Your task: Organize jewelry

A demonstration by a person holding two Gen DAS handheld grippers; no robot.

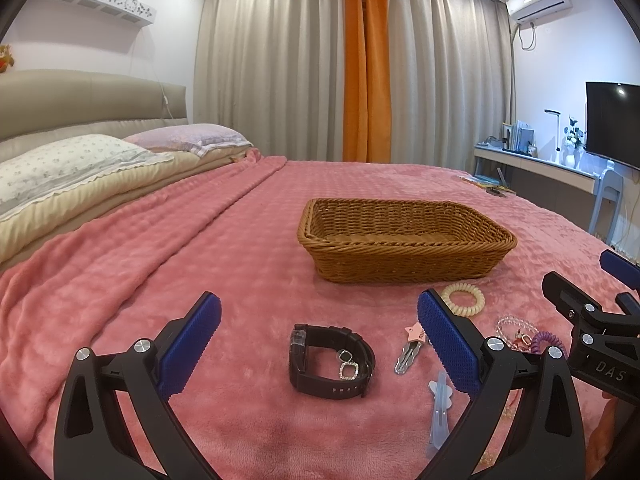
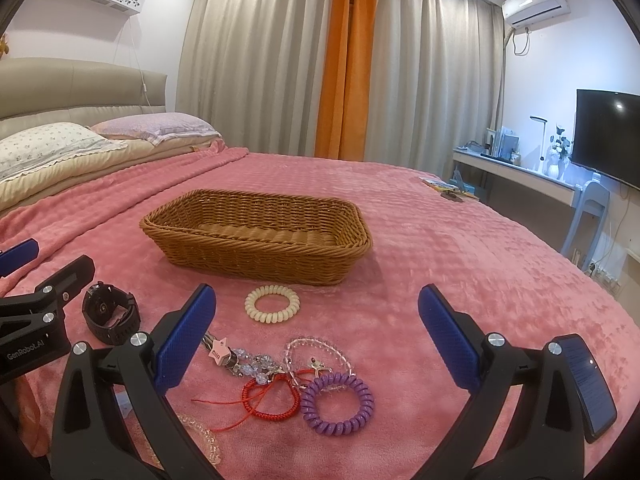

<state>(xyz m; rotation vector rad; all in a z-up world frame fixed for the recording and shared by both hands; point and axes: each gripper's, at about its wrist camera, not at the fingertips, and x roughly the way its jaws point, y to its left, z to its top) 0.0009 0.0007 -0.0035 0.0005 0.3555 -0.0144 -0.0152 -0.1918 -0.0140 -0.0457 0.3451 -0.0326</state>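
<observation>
Left tool (image 1: 319,334) spread wide, empty, above a black watch (image 1: 331,361) lying on the pink blanket (image 1: 240,240); a silver square charm, possibly an earring, sits inside its strap. Right tool (image 2: 317,324) likewise wide, over a purple coil tie (image 2: 337,404), red cord bracelet (image 2: 271,399) and clear beads. Wicker basket (image 2: 256,258) stands beyond, cream coil tie (image 2: 272,303) just before it. Grey curtains behind

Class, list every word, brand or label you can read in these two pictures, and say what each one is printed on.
"DAS": on the right tongs, letters cut off at the edge.
"GenRobot.AI": on the left tongs.
Pink star charm: printed letters, too small to read.
Phone screen: lines of text, too blurred to read.
Air conditioner: markings unreadable.
</observation>
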